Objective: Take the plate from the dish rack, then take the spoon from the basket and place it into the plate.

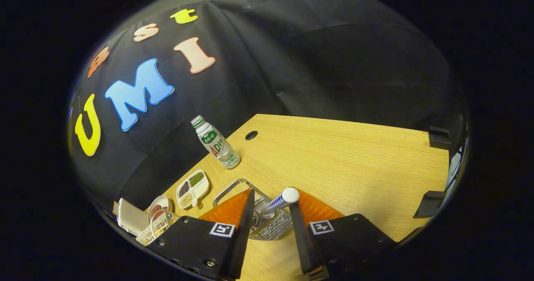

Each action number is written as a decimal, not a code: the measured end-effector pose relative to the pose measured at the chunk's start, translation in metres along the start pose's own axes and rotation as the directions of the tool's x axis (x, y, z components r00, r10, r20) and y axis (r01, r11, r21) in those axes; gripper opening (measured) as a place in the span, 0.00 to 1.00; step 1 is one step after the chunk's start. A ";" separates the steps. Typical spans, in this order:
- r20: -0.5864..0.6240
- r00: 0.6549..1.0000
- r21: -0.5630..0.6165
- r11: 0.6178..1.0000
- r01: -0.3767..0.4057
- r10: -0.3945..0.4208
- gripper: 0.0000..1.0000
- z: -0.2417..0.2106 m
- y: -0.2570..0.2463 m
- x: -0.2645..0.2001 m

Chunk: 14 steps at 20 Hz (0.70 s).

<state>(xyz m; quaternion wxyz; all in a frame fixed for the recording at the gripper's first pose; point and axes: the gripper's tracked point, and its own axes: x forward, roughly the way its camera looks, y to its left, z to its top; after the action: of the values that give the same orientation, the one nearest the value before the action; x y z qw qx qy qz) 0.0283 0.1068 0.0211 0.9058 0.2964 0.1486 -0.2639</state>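
Note:
A spoon's striped handle with a white end sticks up out of a perforated metal basket on the wooden table. My gripper hovers over the basket, open, with the handle between its fingers. The handle's end lies against the right finger, while a gap separates it from the left finger. The spoon's bowl is hidden inside the basket. Off to the left, a small round plate with red marks sits by a white wire dish rack. I cannot tell whether the plate rests in the rack.
A divided white dish of beans lies left of the basket, and a cream flat piece stands by the rack. A small drink bottle stands beyond them near a cable hole. Bare tabletop stretches to the right.

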 end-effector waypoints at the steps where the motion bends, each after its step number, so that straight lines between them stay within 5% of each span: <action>1: 0.007 1.000 -0.001 1.000 0.000 0.000 0.38 0.002 0.003 0.001; 2: 0.002 1.000 -0.008 1.000 0.010 -0.010 0.27 0.003 0.000 0.001; 5: 0.008 1.000 -0.001 1.000 -0.004 0.004 0.24 0.004 0.002 0.004; 11: 0.015 1.000 -0.040 0.999 -0.025 0.025 0.01 0.013 0.018 -0.001; 14: 0.006 1.000 -0.082 0.996 -0.023 0.024 0.01 0.011 0.027 -0.007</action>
<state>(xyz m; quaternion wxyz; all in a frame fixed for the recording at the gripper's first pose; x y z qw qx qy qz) 0.0388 0.1211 0.0446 0.9208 0.2597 0.1526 -0.2478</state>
